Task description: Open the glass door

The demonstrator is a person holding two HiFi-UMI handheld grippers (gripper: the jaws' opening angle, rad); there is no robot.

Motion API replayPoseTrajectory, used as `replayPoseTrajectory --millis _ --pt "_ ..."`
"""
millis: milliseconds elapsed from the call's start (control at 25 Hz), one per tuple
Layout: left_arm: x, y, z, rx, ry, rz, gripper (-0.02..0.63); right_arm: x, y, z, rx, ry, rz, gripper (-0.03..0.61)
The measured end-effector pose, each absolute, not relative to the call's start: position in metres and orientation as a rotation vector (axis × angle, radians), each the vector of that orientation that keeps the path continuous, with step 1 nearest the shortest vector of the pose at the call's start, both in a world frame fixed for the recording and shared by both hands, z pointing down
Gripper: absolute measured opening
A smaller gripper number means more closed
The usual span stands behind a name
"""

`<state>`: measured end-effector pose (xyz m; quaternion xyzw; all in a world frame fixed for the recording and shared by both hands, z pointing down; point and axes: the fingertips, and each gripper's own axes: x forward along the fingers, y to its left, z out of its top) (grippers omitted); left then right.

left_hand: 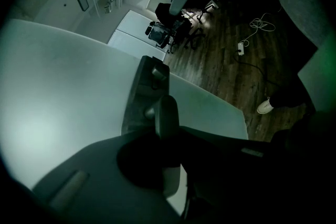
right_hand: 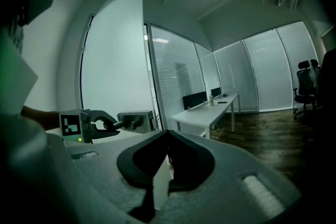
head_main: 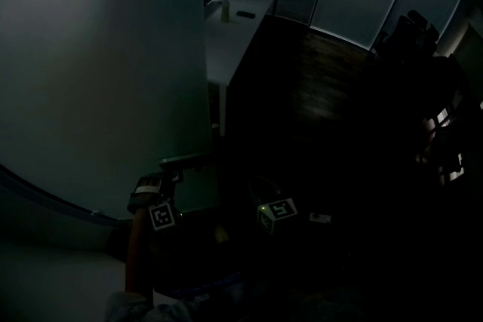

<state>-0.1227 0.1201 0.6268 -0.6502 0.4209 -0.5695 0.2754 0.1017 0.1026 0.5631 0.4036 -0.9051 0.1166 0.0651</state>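
Glass door [head_main: 90,87] should swing if my left gripper [head_main: 167,179], clamped on its handle [left_hand: 167,113], pulls steadily; right gripper [right_hand: 167,136] shut, empty.

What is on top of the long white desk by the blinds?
On the white desk stand a pale bottle and a small dark flat item. Its far end is too dim to make out.
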Motion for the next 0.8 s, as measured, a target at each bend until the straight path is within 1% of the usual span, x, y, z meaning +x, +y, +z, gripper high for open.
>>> replayPoseTrajectory --millis 400,800 --pt "-0.121 0.125 0.621 -1.731 1.099 -1.509 0.054 0.104 0.111 0.559 1.237 -2.726 0.353 0.002" --pt "-0.113 0.154 0.622 -1.705 1.077 -1.495 0.048 0.115 0.140 0.560 1.248 -2.729 0.346 0.002"
